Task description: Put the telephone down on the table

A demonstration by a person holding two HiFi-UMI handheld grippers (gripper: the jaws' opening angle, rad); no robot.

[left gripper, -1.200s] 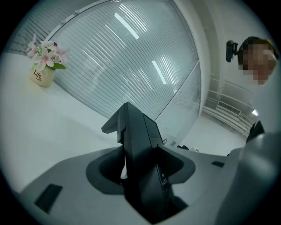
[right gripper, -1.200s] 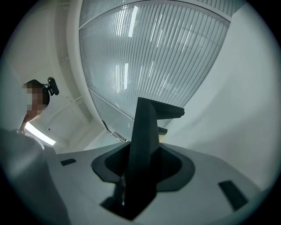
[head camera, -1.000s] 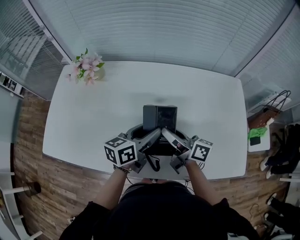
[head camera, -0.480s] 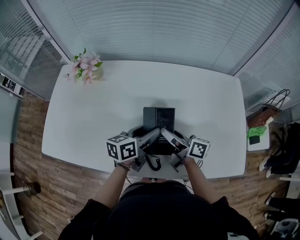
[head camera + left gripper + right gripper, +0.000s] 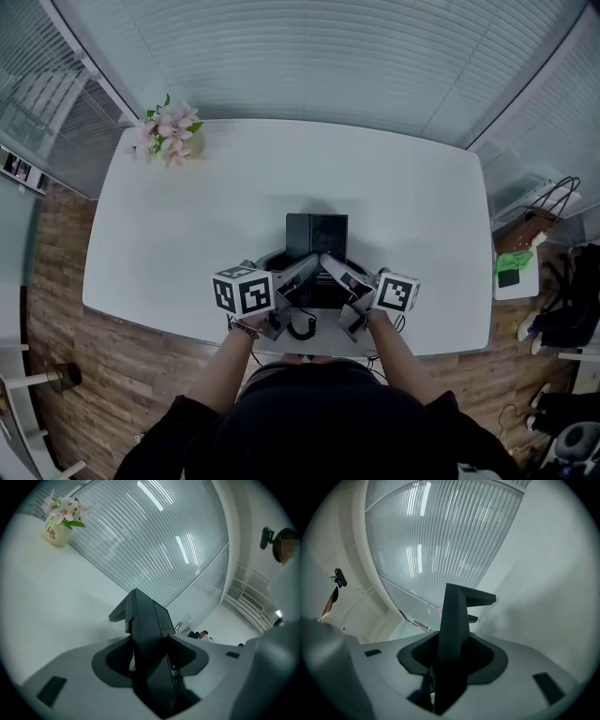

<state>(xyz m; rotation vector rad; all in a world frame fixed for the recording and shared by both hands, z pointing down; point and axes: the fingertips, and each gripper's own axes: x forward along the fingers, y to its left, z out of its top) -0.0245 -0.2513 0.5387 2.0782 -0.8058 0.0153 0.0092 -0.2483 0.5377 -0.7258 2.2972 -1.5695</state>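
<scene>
Telephone point(image 5: 317, 234) is at 6 o'clock on the table point(image 5: 169, 206), near the edge, pinched on each side by left gripper point(image 5: 298, 279) and right gripper point(image 5: 339, 278); can't tell if it's fully seated, so letting go unevenly could tip it, or the coiled cord point(image 5: 302, 326) could drag it off.

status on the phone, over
Both shut on the telephone: left gripper, right gripper. It sits at the near edge of the table, contact unclear. Flower pot far off at the corner, nothing in the way.
</scene>
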